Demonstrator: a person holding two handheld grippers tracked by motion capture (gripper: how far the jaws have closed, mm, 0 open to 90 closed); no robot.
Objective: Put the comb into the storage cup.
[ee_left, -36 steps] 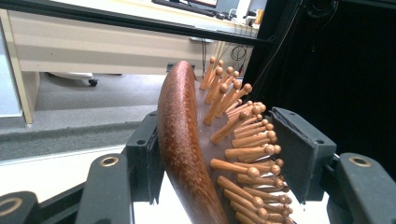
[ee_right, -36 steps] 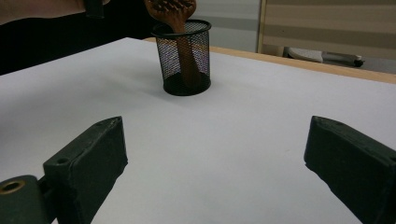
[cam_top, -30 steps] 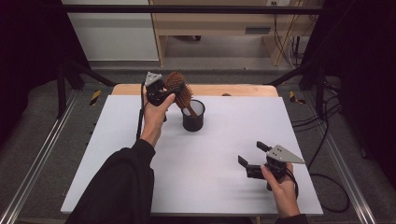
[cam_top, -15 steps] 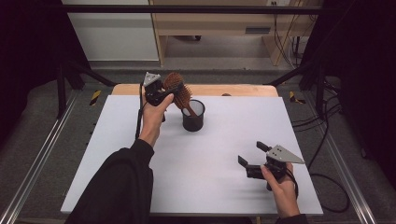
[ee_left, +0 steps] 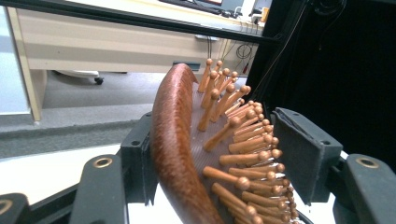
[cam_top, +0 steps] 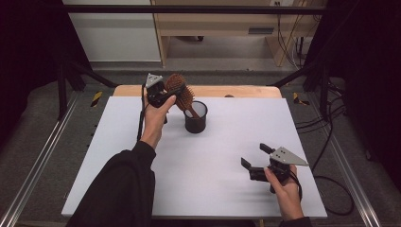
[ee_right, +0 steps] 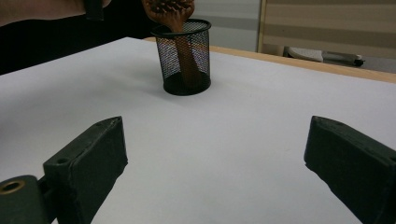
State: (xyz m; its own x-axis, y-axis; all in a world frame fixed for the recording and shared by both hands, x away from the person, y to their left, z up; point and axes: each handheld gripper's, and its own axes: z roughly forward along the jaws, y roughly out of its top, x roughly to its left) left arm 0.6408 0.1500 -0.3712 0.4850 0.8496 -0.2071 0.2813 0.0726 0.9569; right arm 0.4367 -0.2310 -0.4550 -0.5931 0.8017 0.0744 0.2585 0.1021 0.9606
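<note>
High view, contents listed by size. Bench: white top, bordered at the far edge by a strip of bare wood. Metal rails are seen along both sides at floor level, and cables are trailed over the floor at the right.

Person: a left forearm in a dark sleeve is extended from the bottom edge toward the far left part of the bench; a right hand is placed near the front right corner.

Left gripper: held raised above the far left of the bench. In the left gripper view its jaws are seen part-closed, one on each side of the hairbrush head, which is held between them.

Right gripper: held low over the bench near the front right, a grey three-cornered plate on top. Its jaws are spread wide, with nothing between them.

Mesh cup: black, round, set upright on the bench, just right of the left hand.

Hairbrush: reddish-brown wood, round-tipped wooden pins. It is tilted, its handle lodged inside the mesh cup and its head raised up and to the left, above the rim.
</note>
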